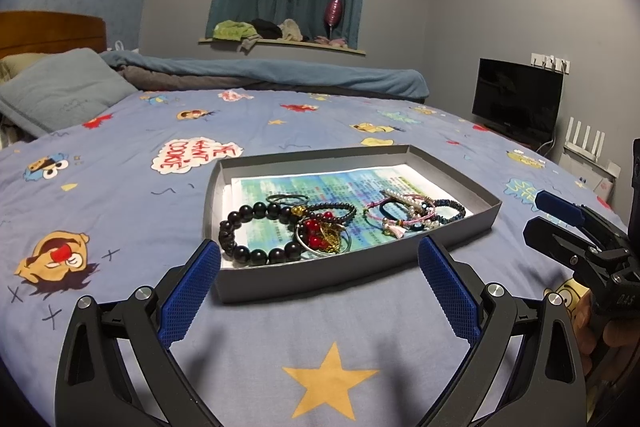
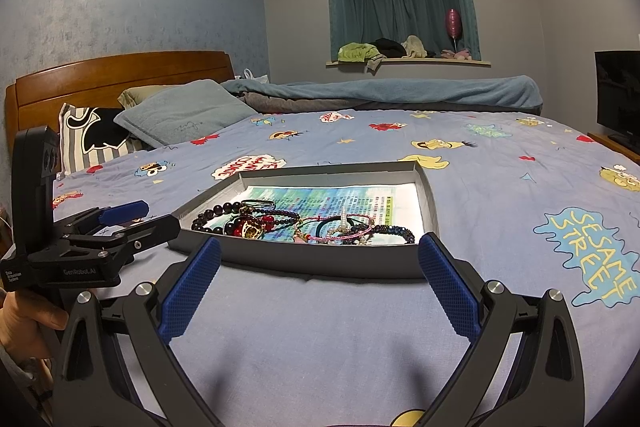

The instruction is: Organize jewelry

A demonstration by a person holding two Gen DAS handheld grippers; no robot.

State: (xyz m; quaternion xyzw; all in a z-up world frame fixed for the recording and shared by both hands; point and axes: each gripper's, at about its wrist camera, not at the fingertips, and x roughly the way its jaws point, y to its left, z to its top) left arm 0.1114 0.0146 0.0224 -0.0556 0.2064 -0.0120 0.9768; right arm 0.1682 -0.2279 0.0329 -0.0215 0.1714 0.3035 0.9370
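While all the jewelry is seen heaped inside the grey tray at twelve o'clock on the bedspread, no sorting is settled; left gripper and right gripper are spread wide, empty.

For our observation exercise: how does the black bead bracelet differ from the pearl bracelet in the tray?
The black bead bracelet has large dark beads; the pearl bracelet has tiny white ones. The black one lies spread open at the tray's left end; the pearl one sits tangled among cords at the right. Both rest on the printed sheet, untouched by either gripper.
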